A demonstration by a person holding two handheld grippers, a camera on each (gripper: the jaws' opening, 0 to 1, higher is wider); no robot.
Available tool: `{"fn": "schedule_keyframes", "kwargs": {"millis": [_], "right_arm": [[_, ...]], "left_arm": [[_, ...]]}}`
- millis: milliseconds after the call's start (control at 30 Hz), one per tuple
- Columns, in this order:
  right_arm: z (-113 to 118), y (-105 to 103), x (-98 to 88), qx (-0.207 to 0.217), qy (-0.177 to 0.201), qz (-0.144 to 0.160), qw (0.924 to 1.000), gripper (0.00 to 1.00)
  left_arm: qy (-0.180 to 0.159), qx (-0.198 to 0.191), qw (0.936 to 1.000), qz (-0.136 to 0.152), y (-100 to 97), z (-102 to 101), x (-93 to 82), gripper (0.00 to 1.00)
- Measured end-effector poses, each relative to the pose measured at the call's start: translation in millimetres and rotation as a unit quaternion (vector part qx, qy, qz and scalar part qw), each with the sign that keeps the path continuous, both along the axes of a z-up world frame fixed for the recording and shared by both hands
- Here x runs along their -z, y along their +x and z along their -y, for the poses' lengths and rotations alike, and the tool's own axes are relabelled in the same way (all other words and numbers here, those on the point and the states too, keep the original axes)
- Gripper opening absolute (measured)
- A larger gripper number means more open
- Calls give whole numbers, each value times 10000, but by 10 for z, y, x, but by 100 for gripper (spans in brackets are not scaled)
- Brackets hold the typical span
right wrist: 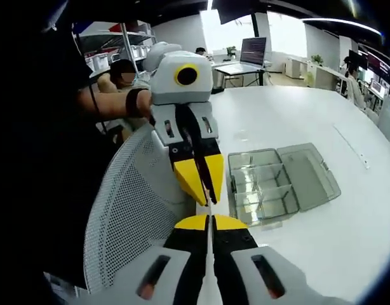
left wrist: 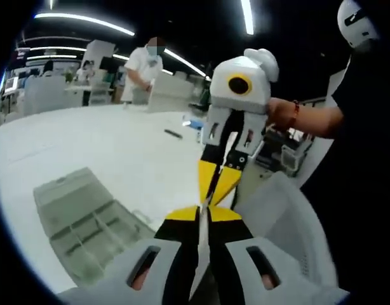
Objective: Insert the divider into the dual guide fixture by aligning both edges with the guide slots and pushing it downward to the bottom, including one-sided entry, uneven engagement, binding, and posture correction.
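A thin pale divider [left wrist: 202, 248] is held edge-on in the air, and both grippers are shut on it, tip to tip. My left gripper [left wrist: 204, 213] clamps one edge with its black and yellow jaws. The right gripper [left wrist: 211, 190] reaches down from above and pinches the opposite edge. In the right gripper view the divider [right wrist: 209, 270] runs between my right gripper [right wrist: 209, 220], with the left gripper [right wrist: 205, 194] facing it. The clear plastic fixture box [left wrist: 87, 222] [right wrist: 265, 184], with inner slotted compartments and an open lid, lies on the white table, off to the side and below the divider.
A white mesh chair back [left wrist: 290, 222] [right wrist: 128, 210] stands directly under and beside the grippers, at the table's edge. A person's hand and wrist [left wrist: 290, 117] hold the right gripper. Small dark items [left wrist: 173, 133] lie farther along the table [right wrist: 322, 127]. People work at the back [left wrist: 144, 70].
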State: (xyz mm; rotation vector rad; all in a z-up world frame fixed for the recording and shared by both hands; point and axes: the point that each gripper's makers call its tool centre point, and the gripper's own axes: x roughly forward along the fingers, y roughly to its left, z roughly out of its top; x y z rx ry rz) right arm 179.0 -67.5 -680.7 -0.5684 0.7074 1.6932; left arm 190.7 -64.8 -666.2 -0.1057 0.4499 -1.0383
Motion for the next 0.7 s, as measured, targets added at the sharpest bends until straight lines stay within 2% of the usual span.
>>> {"fn": "schedule_keyframes", "kwargs": {"millis": [333,433,567,633,700], "right_arm": [[-50,34,-7,56,-110,-7,9999,0],[-83,26,-30,45,-74,0,10000,0],[-103,32,-29,39,-152,4,9999,0],[-121,40,-30,80,-192,-25,9998,0],[-136,56,-27,91,-204,72,9997,0]], "left_arm": [[54,-328,9994,43,42,-63,30,6],[73,-499,9987,70,47,-137,35,12],[104,-757,9970,108,27,-246,-2,14],[133,-1022,9945,162,50,-325,-13,18],[160,-1097,9936,198,29,-357,-17,22]]}}
